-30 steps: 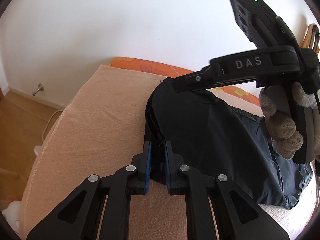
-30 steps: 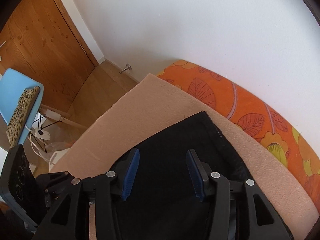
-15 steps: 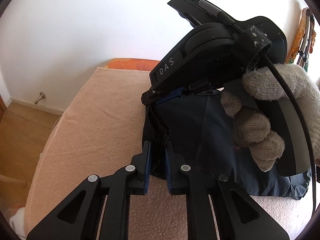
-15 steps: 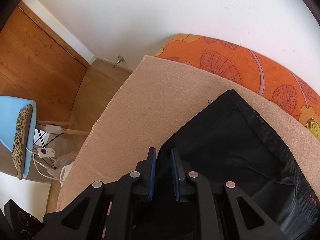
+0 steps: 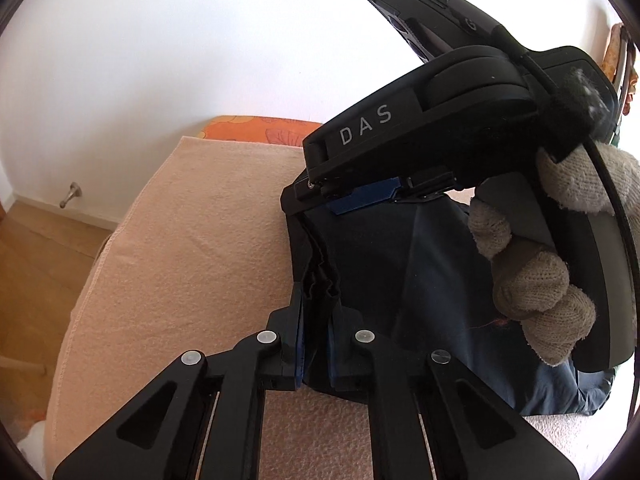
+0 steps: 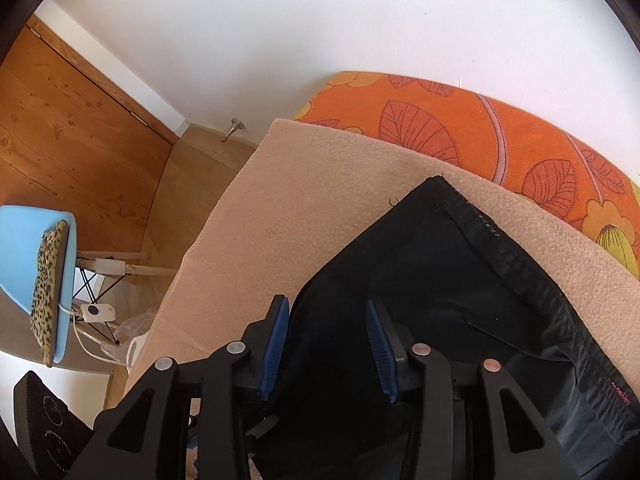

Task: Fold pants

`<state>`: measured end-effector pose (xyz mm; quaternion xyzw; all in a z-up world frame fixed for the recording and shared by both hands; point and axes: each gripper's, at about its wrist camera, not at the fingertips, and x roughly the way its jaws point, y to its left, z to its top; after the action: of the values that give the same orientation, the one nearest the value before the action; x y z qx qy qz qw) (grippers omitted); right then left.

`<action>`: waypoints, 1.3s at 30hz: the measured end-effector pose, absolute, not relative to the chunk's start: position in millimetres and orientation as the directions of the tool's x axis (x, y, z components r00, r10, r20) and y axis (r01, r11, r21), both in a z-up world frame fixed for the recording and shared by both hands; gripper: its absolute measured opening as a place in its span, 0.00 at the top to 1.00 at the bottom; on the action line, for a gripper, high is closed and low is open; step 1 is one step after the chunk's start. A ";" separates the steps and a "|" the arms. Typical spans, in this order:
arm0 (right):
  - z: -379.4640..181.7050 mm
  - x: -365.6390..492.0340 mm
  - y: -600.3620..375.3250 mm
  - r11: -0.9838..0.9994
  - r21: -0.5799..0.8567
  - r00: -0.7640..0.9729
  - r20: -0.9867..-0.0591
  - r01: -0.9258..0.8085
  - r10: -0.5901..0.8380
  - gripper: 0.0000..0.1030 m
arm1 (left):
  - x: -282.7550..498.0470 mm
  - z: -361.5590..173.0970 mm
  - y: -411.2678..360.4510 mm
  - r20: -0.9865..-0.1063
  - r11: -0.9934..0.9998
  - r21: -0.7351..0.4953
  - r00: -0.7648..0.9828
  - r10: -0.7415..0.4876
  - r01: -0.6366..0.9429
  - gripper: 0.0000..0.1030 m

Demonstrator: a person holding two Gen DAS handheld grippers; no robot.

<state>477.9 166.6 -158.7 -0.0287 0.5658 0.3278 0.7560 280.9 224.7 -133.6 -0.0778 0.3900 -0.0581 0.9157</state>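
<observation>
Pants (image 5: 404, 280), dark, are laid on the beige blanket (image 5: 192, 264); their near edge is clamped by the left gripper (image 5: 316, 332); the right gripper (image 6: 326, 340) is held spread above the far corner.

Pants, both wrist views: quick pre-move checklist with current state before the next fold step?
1. Left gripper shut on the pants edge: ok, bunched fabric sits between the pads.
2. Right gripper gripping fabric: not ok, it is open, with pants between its fingers.
3. Pants fully on the beige blanket: ok in the visible part; the near end is hidden behind the grippers.
4. Fold edges aligned: cannot tell, layers at the left gripper look bunched.
5. Blanket beyond the pants free of objects: ok.
</observation>
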 end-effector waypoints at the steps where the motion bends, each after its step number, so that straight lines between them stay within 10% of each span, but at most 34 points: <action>1: -155.6 479.7 164.6 0.785 0.329 0.148 -0.873 -0.525 0.465 0.58 | 278.3 -131.5 222.9 -0.697 0.980 -0.189 0.696 -0.174 0.057 0.93; 10: -149.3 486.4 166.7 0.808 0.315 0.125 -0.896 -0.498 0.426 0.61 | 260.7 -110.2 192.2 -0.657 0.974 -0.154 0.719 -0.226 0.165 0.93; 17: -131.7 478.5 133.4 0.819 0.306 0.170 -0.886 -0.485 0.432 0.97 | 250.6 -97.9 174.7 -0.654 0.966 -0.158 0.711 -0.258 0.206 0.93; 39: -43.2 383.6 -121.4 0.880 0.322 0.427 -0.781 -0.348 0.455 0.99 | 188.5 -33.2 9.9 -0.620 0.851 -0.233 0.602 -0.503 0.471 0.93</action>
<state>383.6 -121.4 -43.2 0.0556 0.4792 0.2383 0.8429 188.5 9.9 -33.2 -0.0225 0.3535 -0.2719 0.8947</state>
